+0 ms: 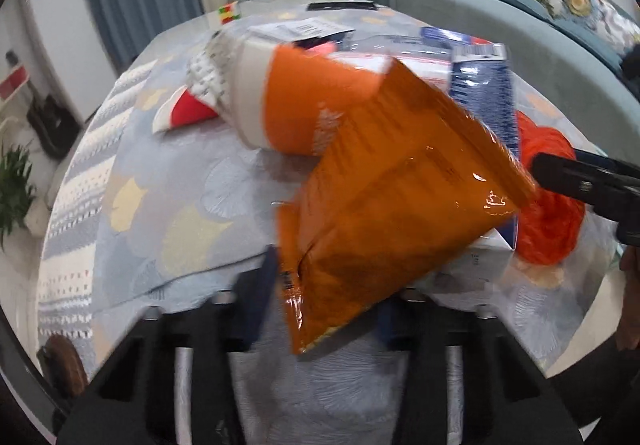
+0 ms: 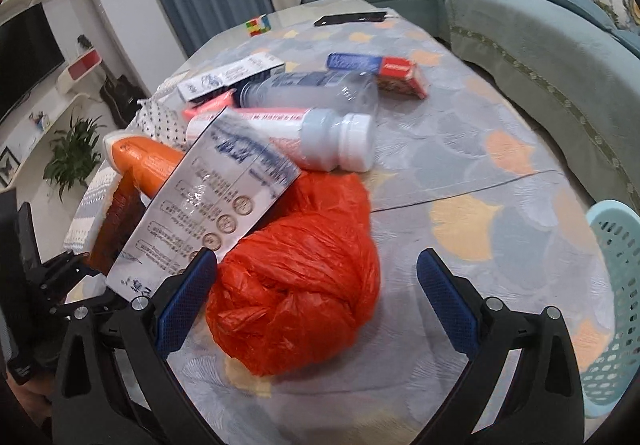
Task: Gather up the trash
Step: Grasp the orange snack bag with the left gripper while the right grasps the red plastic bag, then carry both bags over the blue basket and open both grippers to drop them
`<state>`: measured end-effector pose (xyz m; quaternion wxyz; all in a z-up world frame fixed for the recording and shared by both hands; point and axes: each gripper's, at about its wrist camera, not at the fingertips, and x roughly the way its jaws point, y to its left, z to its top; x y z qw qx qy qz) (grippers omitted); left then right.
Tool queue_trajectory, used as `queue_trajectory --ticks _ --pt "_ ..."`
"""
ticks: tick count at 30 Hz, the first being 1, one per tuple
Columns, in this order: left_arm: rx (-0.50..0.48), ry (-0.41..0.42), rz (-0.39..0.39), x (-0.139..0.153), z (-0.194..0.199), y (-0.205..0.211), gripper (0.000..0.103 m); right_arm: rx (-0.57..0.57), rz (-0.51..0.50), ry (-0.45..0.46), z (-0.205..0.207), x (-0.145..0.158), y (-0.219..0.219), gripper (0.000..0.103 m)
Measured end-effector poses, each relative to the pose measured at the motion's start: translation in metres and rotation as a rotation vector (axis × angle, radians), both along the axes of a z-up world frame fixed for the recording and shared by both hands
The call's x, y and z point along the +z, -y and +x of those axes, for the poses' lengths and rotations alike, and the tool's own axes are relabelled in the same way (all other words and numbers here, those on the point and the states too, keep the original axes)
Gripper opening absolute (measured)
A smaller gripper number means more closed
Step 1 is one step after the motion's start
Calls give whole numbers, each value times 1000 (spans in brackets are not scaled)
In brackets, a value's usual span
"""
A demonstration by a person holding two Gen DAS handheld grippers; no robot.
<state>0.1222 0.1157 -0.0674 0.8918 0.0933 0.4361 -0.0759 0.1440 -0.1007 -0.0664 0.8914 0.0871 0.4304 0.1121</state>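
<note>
The left gripper [image 1: 320, 297] clamps the orange packet [image 1: 392, 197] clear of the worktop [image 2: 500, 165], seemingly for binning, while the right gripper [image 2: 316, 277] spreads wide around the red plastic bag [image 2: 296, 285], near the blue basket [image 2: 616, 285].

The orange wrapper [image 1: 400, 197] covers the left gripper [image 1: 324, 285] fingertips, so the grip cannot be made out; motion blurs its edges. It also hides most of the carton [image 1: 486, 93] and part of the red bag [image 1: 554, 205]. In the right wrist view, the basket [image 2: 618, 301] is cut off by the edge, and the carton's print is unreadable.
</note>
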Motion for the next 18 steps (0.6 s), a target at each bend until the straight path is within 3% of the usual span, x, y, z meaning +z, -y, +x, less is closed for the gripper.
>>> queue_trajectory --ticks 1,2,7,11,18 --pt "-14 7 8 0 0 2 16 10 -4 0 -1 0 -2 77" --pt "-23 9 9 -1 -1 5 12 27 3 -3 -1 -1 -3 63" --pt "-23 57 -9 8 -8 5 8 63 -4 56 -15 10 -3 37" --pt "2 141 -53 32 -23 0 8 47 8 90 -26 19 7 34" --pt "-11 279 -104 71 -48 14 8 -14 -9 229 -57 49 28 33"
